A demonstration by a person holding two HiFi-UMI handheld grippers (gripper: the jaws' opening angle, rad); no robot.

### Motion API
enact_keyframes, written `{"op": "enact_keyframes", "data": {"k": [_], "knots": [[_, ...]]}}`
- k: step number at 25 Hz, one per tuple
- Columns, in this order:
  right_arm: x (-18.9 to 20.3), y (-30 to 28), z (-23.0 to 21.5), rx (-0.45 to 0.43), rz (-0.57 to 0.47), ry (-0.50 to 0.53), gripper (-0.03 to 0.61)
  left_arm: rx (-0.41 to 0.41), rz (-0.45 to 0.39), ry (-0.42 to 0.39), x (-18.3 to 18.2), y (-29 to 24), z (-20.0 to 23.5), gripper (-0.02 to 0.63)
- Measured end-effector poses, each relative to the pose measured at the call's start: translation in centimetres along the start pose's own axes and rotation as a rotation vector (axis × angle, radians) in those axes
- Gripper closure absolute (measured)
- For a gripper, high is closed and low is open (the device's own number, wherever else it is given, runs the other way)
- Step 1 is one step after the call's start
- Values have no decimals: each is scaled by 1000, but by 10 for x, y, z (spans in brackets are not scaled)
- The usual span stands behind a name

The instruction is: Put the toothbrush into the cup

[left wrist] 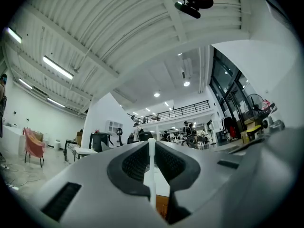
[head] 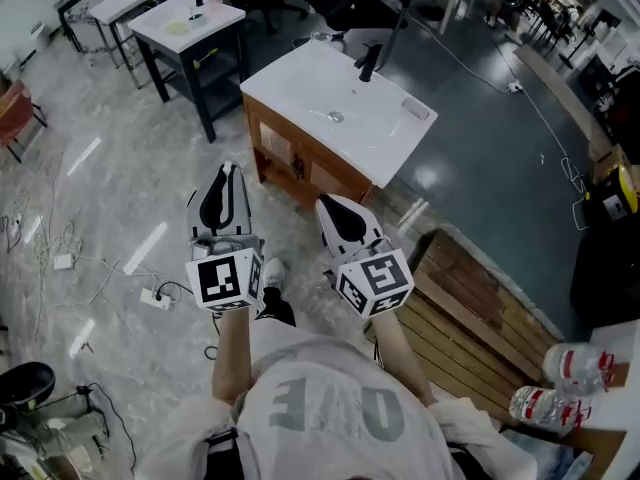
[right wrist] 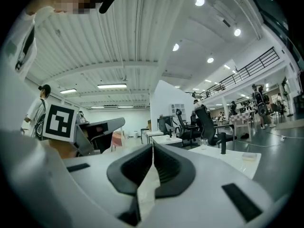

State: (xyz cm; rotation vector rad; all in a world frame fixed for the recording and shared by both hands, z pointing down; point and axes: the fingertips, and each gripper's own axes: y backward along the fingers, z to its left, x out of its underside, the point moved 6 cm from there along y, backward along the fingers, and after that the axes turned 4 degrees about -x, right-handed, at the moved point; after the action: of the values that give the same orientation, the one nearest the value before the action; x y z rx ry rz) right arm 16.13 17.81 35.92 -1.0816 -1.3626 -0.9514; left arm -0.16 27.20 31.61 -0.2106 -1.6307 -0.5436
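— Between the left tool's (left wrist: 151, 152) jaws, what is held?
— A thin white toothbrush (left wrist: 151, 175) is clamped there. The right tool (right wrist: 152, 152) is pressed together on nothing.
— And farther off?
— A clear cup (right wrist: 203, 143) is seen on the white worktop (head: 385, 143), near a black tap (head: 368, 63) and well apart from both tools.

Sink counter (head: 345, 128): glossy, smooth white top, varnished wood cabinet (head: 300, 168) beneath it. All around the counter, the polished grey stone floor (head: 120, 198) gleams. Beside it, rough wooden slats (head: 480, 318). Left gripper (left wrist: 151, 144): matt white plastic, ribbed black rubber pads (left wrist: 135, 163) pinching a smooth white stick (left wrist: 151, 172).
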Motion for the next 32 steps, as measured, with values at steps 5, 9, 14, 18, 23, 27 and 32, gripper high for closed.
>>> {"op": "enact_keyframes", "data": {"k": [5,9,14,18,23,27,32], "knots": [[-10,-46,-47,85,6,-14,546,43,-29,8,5,-78,15,555],[-20,-94,-71,133,-4,-21,546,70,-40,36,16,-138,37,555],[-30,-150,-97,203,-18,-2,546,109,-29,75,39,-200,62,555],[-36,-184,-116,251,-43,-21,546,131,-39,77,47,-238,79,555],[-34,-216,-136,289,-39,-36,545,156,-28,80,59,-282,87,555],[-35,-233,-163,293,-26,-7,545,175,-24,85,63,-308,74,555],[-45,-264,-200,263,-76,4,546,173,-40,72,62,-336,60,555]]}}
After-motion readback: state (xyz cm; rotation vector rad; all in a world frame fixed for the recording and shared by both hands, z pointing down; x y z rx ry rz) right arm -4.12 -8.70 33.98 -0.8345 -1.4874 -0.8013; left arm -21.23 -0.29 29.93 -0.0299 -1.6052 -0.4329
